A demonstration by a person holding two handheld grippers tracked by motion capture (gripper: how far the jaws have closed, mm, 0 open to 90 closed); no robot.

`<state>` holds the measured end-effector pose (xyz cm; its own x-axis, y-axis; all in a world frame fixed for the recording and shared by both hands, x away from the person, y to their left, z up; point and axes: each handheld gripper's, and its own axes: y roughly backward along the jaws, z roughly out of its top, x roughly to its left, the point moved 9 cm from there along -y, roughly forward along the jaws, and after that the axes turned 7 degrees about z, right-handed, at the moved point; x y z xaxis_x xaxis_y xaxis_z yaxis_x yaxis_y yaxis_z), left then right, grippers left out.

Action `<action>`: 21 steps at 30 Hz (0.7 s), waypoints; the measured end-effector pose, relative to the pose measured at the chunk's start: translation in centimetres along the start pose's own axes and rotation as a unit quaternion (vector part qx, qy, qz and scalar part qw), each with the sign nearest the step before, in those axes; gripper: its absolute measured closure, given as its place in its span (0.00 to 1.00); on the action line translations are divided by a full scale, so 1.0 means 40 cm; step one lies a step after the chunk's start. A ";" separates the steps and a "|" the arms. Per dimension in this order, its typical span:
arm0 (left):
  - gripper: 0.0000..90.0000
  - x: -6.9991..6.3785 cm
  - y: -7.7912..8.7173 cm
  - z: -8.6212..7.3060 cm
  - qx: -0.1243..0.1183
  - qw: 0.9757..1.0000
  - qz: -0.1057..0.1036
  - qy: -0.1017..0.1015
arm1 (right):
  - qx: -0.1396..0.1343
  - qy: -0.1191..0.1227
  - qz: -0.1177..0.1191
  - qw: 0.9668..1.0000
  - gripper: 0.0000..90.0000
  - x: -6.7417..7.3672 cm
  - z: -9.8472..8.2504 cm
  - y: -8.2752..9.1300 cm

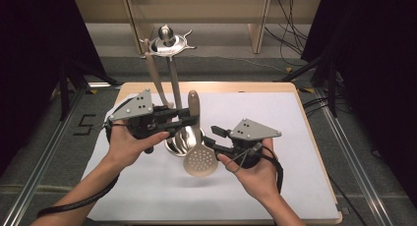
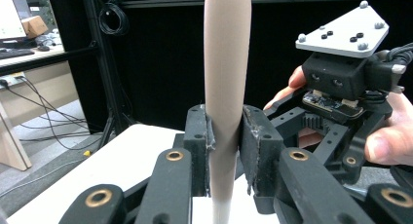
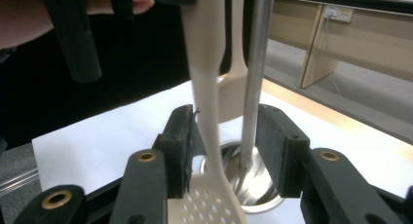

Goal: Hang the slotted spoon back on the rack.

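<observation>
- My left gripper (image 1: 189, 119), left of centre in the high view, has its jaws clamped on the tan handle of the slotted spatula (image 1: 200, 159); in the left gripper view that handle (image 2: 225, 87) rises upright through the middle of the frame, with a pad pressed against each side.
- The spatula hangs from that grip: its pale perforated head lies at the centre of the high view, just below the steel base (image 1: 183, 140), and tilts toward the lower edge of the frame.
- My right gripper (image 1: 216, 137), right of centre in the high view, points left toward the spatula's neck. Its jaws stand released: in the right gripper view the pale neck (image 3: 207, 112) passes close beside the left-hand pad, and clear space separates it from the right-hand pad.
- The steel pole (image 3: 253, 78) of the utensil stand also rises between my right jaws in that view, farther off, down into the round shiny base (image 3: 248, 185) at bottom centre.
- The stand's hook crown (image 1: 166, 42) sits at upper centre of the high view, with another wooden-handled utensil (image 1: 155, 76) leaning from it.
- White sheet (image 1: 295, 137) covers the wooden table (image 1: 314, 137); my right hand (image 1: 255, 172) grips its tool at lower right of centre.
</observation>
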<state>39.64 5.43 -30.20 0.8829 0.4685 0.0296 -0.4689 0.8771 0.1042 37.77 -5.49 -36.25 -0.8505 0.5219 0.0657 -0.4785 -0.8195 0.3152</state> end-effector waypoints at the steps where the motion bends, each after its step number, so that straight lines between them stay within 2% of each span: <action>1: 0.82 0.003 0.002 -0.001 0.001 1.000 0.001 -0.002 | 0.003 0.001 -0.003 1.000 0.65 -0.004 -0.003 0.003; 3: 0.82 0.008 0.007 -0.002 0.001 1.000 0.005 -0.003 | 0.000 -0.008 -0.008 1.000 0.65 -0.011 -0.011 0.011; 5: 0.82 0.013 0.010 -0.003 0.001 1.000 0.007 -0.001 | 0.000 -0.008 -0.014 1.000 0.65 -0.022 -0.020 0.017; 6: 0.82 0.014 0.011 -0.003 0.001 1.000 0.008 0.000 | 0.004 -0.008 -0.025 1.000 0.65 -0.029 -0.028 0.022; 7: 0.82 0.016 0.013 -0.003 0.001 1.000 0.009 0.002 | 0.001 -0.020 -0.028 0.999 0.65 -0.027 -0.031 0.022; 9: 0.82 0.016 0.014 -0.001 -0.001 1.000 0.010 0.005 | 0.007 -0.013 -0.026 1.000 0.64 -0.036 -0.042 0.024; 12: 0.82 0.019 0.018 0.000 0.002 1.000 0.012 0.000 | 0.005 -0.007 -0.038 0.999 0.64 -0.047 -0.051 0.030; 13: 0.82 0.019 0.020 0.001 0.002 1.000 0.011 -0.003 | 0.008 -0.022 -0.035 0.999 0.64 -0.043 -0.057 0.030; 14: 0.82 0.020 0.021 0.002 0.002 1.000 0.012 -0.003 | 0.006 -0.010 -0.039 0.999 0.63 -0.052 -0.059 0.031; 15: 0.82 0.020 0.021 0.002 0.001 1.000 0.012 -0.004 | 0.010 -0.021 -0.038 0.999 0.63 -0.050 -0.063 0.031; 17: 0.82 0.021 0.021 0.002 0.002 1.000 0.012 -0.004 | 0.007 -0.020 -0.033 0.999 0.63 -0.051 -0.067 0.029; 21: 0.82 0.024 0.023 0.004 0.004 1.000 0.013 -0.007 | 0.012 -0.027 -0.037 0.999 0.63 -0.053 -0.071 0.032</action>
<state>40.05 6.66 -29.90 0.8708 0.4894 0.0466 -0.4914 0.8638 0.1111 38.32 -8.32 -38.67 -0.7996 0.5934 0.0928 -0.5333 -0.7726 0.3446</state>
